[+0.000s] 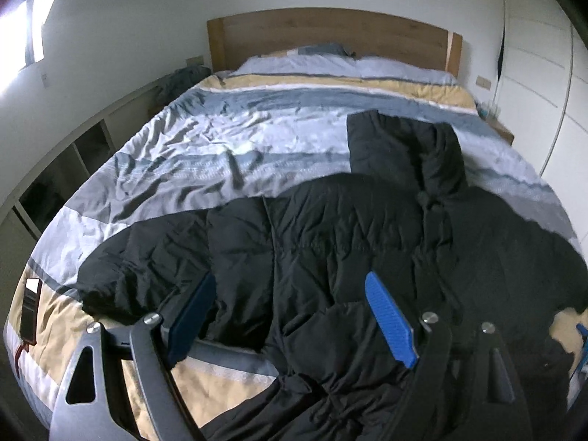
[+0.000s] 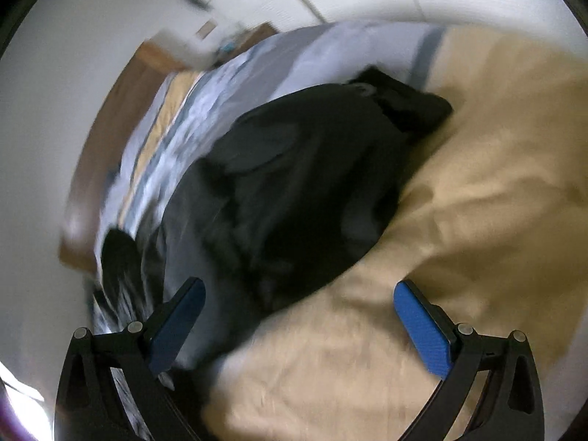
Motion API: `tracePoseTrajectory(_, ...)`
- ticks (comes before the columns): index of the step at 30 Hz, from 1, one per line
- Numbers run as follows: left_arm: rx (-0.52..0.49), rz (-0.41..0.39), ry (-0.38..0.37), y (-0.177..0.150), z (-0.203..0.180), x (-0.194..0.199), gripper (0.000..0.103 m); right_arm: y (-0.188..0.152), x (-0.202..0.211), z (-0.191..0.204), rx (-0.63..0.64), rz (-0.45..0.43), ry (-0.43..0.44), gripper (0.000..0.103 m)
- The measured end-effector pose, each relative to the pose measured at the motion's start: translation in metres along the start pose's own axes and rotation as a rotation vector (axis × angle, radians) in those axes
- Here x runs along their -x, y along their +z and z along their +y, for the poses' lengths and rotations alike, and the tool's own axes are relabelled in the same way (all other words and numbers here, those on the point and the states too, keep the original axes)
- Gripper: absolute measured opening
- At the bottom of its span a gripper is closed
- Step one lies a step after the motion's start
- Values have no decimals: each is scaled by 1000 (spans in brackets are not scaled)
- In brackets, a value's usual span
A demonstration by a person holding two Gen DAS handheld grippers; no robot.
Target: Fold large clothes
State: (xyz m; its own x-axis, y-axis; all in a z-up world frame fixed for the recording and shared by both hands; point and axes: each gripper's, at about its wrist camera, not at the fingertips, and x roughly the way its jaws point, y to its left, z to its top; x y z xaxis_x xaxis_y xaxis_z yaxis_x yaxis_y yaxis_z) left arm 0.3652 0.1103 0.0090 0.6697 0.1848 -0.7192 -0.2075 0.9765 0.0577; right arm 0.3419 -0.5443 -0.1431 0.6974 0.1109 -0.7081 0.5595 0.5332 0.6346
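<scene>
Dim room, window (image 1: pixel 22 33) glare upper left; right wrist view motion-blurred, fisheye edges warped.

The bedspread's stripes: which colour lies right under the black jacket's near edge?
The tan stripe at the bed's foot; the grey and white stripes lie farther up, toward the headboard.

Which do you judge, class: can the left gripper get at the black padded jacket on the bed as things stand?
Probably yes. The left gripper is open right above the black jacket, which lies spread on the bed, with nothing between the pads and the fabric.
</scene>
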Motion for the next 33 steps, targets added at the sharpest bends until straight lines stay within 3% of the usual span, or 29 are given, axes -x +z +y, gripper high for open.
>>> tracePoseTrajectory(3, -17, 12, -1, -4, -2, -8, 83, 13, -7, -11, -68, -37, 31, 98)
tracePoseTrajectory(6, -35, 21, 4, -7, -3, -13, 83, 28, -15, -18, -113, -55, 27, 80)
tracePoseTrajectory(8, -43, 29, 6, -9, -3, -15, 83, 32, -17, -17, -137, -58, 31, 73)
tracePoseTrajectory(9, -46, 32, 6, -9, -3, -16, 83, 33, -17, -18, -145, -65, 47, 59)
tracePoseTrajectory(10, -46, 32, 4, -8, -3, -15, 83, 35, -17, -18, -153, -66, 71, 39)
tracePoseTrajectory(13, -46, 16, -4, -4, -2, -7, 83, 41, -10, -5, -135, -85, 103, 14)
tracePoseTrajectory(18, -34, -19, -17, 1, 1, 15, 83, 41, 19, 53, 48, -120, 175, 8)
tracePoseTrajectory(24, -6, -40, -41, 0, 11, 45, 83, 14, 58, 143, 262, -98, 302, 8)
tracePoseTrajectory(33, 13, -79, -67, -4, 33, 90, 83, -102, 81, 277, 552, 55, 461, 8)
